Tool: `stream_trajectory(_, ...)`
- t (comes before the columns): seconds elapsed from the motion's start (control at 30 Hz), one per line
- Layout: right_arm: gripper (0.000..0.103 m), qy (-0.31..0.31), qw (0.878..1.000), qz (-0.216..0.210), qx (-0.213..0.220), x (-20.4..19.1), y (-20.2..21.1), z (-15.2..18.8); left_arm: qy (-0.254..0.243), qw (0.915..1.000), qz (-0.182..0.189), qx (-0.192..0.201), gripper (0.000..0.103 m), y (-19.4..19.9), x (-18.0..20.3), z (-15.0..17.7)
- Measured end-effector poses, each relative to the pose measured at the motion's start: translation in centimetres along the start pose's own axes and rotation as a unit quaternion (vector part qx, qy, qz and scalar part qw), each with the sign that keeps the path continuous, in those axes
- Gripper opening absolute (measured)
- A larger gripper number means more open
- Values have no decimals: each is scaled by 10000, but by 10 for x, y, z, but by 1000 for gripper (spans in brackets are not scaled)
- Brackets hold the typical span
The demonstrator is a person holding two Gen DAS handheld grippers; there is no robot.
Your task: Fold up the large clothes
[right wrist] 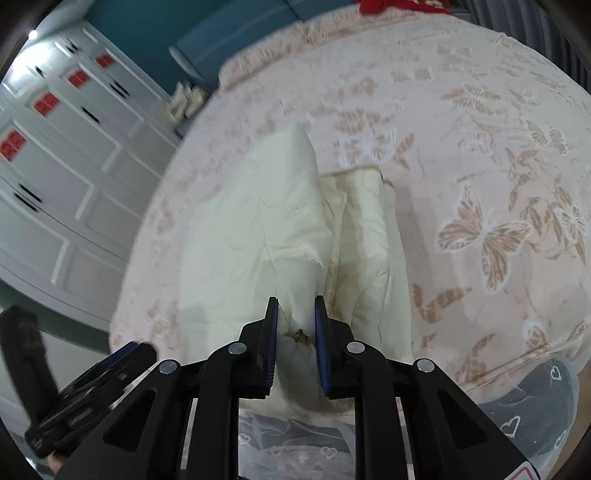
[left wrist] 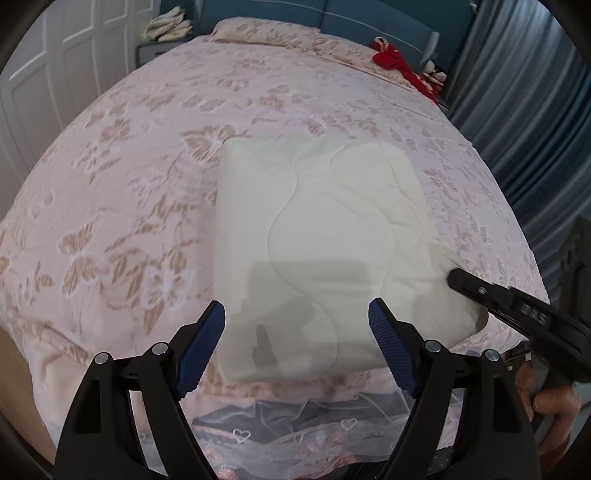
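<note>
A cream quilted garment [left wrist: 317,236] lies folded in a rough rectangle on the bed, near its front edge. My left gripper [left wrist: 297,314] is open and empty, hovering above the garment's near part. My right gripper [right wrist: 295,306] is shut on the garment's near right corner [right wrist: 297,314] and lifts a ridge of cloth. In the left wrist view the right gripper [left wrist: 458,277] reaches in from the right and meets that corner. The garment also fills the middle of the right wrist view [right wrist: 258,240].
The bed [left wrist: 110,184] has a pink butterfly-patterned cover. A red cloth [left wrist: 399,62] and a pillow [left wrist: 266,31] lie at the far end. White wardrobe doors [right wrist: 55,184] stand to the left, blue curtains [left wrist: 524,110] to the right. A lace skirt [left wrist: 295,424] hangs at the front edge.
</note>
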State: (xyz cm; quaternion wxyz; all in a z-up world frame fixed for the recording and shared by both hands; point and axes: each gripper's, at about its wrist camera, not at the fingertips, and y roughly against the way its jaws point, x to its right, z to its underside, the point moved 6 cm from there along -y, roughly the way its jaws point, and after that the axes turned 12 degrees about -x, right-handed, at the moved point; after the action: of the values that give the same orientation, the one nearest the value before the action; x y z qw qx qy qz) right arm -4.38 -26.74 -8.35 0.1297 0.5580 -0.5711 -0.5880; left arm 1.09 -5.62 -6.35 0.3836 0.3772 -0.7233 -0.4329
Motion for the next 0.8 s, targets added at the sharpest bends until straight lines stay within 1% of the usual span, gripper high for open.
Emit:
stream_trajectory(0.03, 16, -12, 10000, -14, 43, 2, 4, 2, -64, 10000, -16, 16, 77, 0, 4, -2)
stream_trajectory(0.1, 16, -77, 9999, 104, 93, 12, 8, 9, -230, 9997, -67, 27, 77, -5, 16, -6)
stream_trajectory(0.23, 16, -370, 9991, 176, -53, 36, -4, 20, -458, 9987, -210, -45, 77, -20, 32, -10)
stream_trajectory(0.3, 16, -386, 9987, 318, -75, 43, -8, 23, -522, 9982, -254, -137, 77, -29, 37, -10)
stream_trajectory(0.53, 16, -263, 9963, 803, -167, 55, -22, 27, -512, 9969, -361, -468, 77, -55, 40, -7)
stream_trajectory(0.6, 16, -243, 9949, 943, -258, 60, -29, 28, -492, 9964, -413, -553, 77, -63, 40, -6)
stream_trajectory(0.8, 17, -310, 9930, 1022, -512, 74, -49, 32, -587, 9941, -640, -646, 77, -77, 44, -3)
